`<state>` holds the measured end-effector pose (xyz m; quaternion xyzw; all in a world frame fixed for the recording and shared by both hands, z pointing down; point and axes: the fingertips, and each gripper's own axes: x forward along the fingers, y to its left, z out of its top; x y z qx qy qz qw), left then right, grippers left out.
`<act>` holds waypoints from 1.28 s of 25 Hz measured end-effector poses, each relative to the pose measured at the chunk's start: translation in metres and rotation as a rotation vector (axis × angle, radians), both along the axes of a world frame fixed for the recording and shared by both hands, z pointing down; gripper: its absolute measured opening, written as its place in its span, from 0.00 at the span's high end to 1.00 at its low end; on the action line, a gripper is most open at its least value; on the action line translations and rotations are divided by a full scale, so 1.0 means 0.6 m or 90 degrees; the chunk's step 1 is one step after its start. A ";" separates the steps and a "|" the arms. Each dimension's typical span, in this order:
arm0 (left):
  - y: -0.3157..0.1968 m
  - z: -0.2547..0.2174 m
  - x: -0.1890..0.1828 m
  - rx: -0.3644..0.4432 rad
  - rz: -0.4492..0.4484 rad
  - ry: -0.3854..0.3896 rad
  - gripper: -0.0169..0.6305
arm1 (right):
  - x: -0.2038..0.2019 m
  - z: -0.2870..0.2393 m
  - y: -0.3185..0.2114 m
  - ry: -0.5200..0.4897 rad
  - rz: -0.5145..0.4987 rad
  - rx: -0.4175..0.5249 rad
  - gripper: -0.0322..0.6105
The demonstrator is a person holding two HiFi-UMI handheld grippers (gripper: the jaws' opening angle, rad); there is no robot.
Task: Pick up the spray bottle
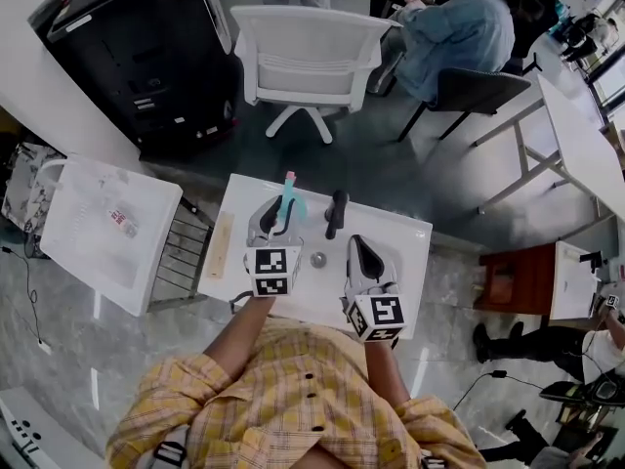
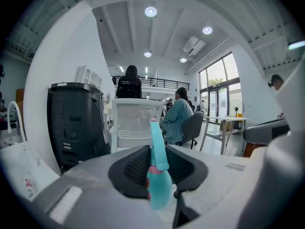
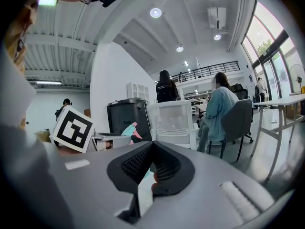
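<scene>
I see a white chair [image 1: 312, 52] beyond the white table [image 1: 412, 257], a black cabinet [image 1: 137, 57] beyond-left of it, and a seated person [image 1: 459, 32] beyond-right.

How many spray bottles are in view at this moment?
1. The teal spray bottle is clamped between the left gripper's jaws, over the small white table. None other shows, though the grippers hide part of the tabletop.

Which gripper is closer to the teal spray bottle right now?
Left. The left gripper grips the spray bottle between its jaws; the right gripper is apart, to the bottle's right in the head view, holding nothing.
</scene>
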<state>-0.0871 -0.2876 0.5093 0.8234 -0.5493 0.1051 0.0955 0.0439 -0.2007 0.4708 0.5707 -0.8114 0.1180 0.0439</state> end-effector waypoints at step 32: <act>0.131 -0.120 0.024 0.089 0.014 0.035 0.82 | 0.050 -0.060 0.037 -0.017 0.011 0.053 0.95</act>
